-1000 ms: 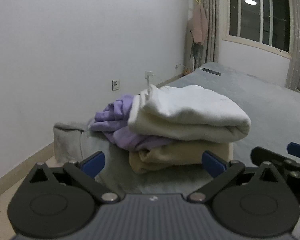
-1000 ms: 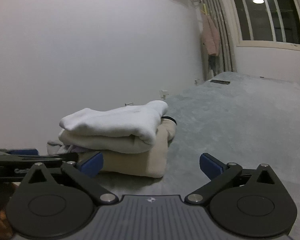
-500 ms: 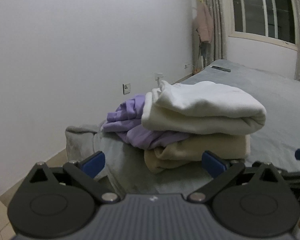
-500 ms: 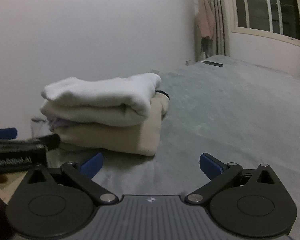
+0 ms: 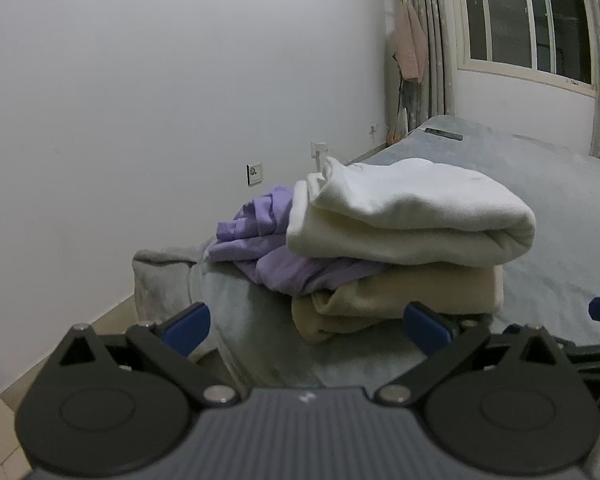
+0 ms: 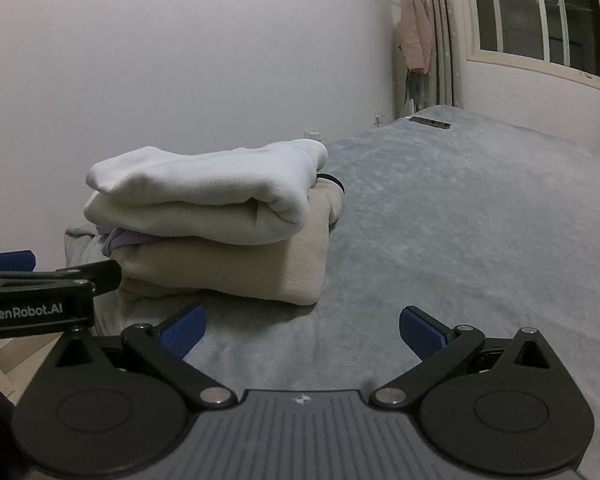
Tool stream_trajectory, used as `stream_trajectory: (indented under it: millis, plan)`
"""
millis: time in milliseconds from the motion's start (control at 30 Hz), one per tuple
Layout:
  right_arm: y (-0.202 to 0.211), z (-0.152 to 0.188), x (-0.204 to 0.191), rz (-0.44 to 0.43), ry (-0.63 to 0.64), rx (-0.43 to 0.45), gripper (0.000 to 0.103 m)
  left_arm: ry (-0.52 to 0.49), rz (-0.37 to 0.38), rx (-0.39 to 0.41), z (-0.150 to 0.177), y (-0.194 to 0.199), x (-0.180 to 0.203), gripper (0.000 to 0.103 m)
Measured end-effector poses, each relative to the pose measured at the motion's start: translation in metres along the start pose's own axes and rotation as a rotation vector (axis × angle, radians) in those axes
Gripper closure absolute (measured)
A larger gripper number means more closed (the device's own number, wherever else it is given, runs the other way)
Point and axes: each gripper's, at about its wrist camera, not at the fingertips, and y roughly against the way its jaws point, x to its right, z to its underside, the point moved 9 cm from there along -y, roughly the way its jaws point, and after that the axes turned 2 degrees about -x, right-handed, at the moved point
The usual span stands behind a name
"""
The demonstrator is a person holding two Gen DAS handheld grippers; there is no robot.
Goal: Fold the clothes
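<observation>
Bed edge beside folded stack

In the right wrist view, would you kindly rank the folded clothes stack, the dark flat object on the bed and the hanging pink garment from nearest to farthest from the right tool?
1. Folded clothes stack: ahead-left of the open right tool, on the bed.
2. Dark flat object: far end of the bed, right of centre.
3. Hanging pink garment: beyond the bed, beside the curtain.
</observation>
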Motion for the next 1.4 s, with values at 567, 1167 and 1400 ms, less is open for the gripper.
stream_trajectory:
  millis: [567, 1167, 1400]
  plan:
    - [-0.0037, 0.0005, -0.0009, 0.007, 0.006, -0.012, 0.000, -0.007, -0.004, -0.017, 0.0026, -0.0023, -0.0001, 0.000]
    - [-0.0055, 0.0014, -0.0016, 0.010, 0.010, -0.016, 0.000, -0.008, -0.002, -0.022, 0.0042, -0.0039, 0.0000, 0.000]
    - [-0.0074, 0.0011, -0.0027, 0.013, 0.009, -0.016, 0.000, -0.009, -0.002, -0.020, 0.0039, -0.0040, 0.0002, 0.000]
